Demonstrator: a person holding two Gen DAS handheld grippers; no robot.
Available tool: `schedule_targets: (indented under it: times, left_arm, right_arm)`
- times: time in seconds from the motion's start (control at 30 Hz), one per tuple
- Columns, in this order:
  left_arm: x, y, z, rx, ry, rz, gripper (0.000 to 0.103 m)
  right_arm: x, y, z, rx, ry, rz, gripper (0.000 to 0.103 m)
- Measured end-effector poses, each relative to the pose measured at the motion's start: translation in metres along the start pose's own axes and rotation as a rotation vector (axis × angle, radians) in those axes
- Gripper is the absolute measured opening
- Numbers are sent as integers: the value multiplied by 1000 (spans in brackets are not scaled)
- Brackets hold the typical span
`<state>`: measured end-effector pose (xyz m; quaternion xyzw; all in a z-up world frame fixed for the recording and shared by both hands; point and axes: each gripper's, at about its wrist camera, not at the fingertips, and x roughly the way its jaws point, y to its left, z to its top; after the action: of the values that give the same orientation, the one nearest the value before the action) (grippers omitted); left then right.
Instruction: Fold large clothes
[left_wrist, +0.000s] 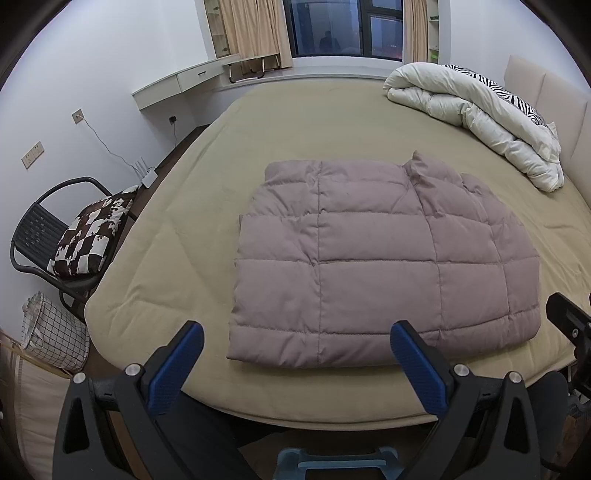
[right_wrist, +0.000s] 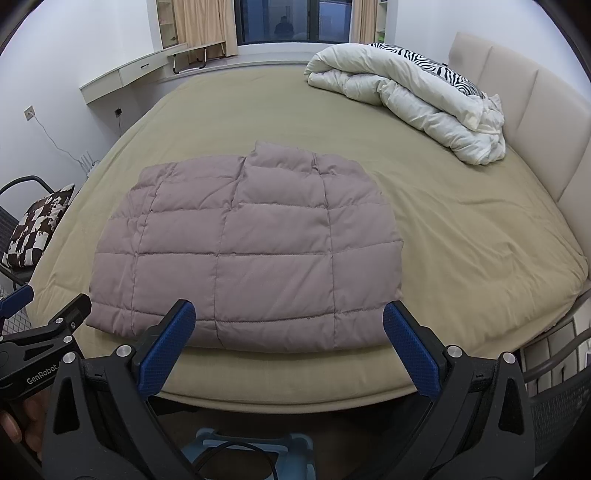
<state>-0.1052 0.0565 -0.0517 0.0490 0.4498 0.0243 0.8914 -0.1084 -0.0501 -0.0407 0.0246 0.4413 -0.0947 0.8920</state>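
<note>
A mauve quilted puffer jacket (left_wrist: 384, 258) lies folded into a flat rectangle on the tan bed sheet (left_wrist: 184, 236), collar toward the far side. It also shows in the right wrist view (right_wrist: 251, 251). My left gripper (left_wrist: 295, 332) is open and empty, held above the bed's near edge in front of the jacket's hem. My right gripper (right_wrist: 288, 317) is open and empty, also just short of the hem. The left gripper's body (right_wrist: 44, 347) shows at the left of the right wrist view, and the right gripper's body (left_wrist: 569, 321) shows at the right edge of the left wrist view.
A bunched white duvet (left_wrist: 480, 114) with a zebra-print pillow (left_wrist: 495, 88) lies at the far right by the padded headboard (right_wrist: 524, 110). A black chair (left_wrist: 40, 229) with a patterned cushion (left_wrist: 92, 236) and a checked laundry basket (left_wrist: 51, 332) stand left of the bed.
</note>
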Motion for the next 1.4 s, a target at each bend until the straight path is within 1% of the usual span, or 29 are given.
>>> schedule_targets:
  times: [1.4]
  left_arm:
    - [-1,-4,-4,0,3,-14,103]
  right_arm:
    - [1,4,-2,8,-2,-3,103]
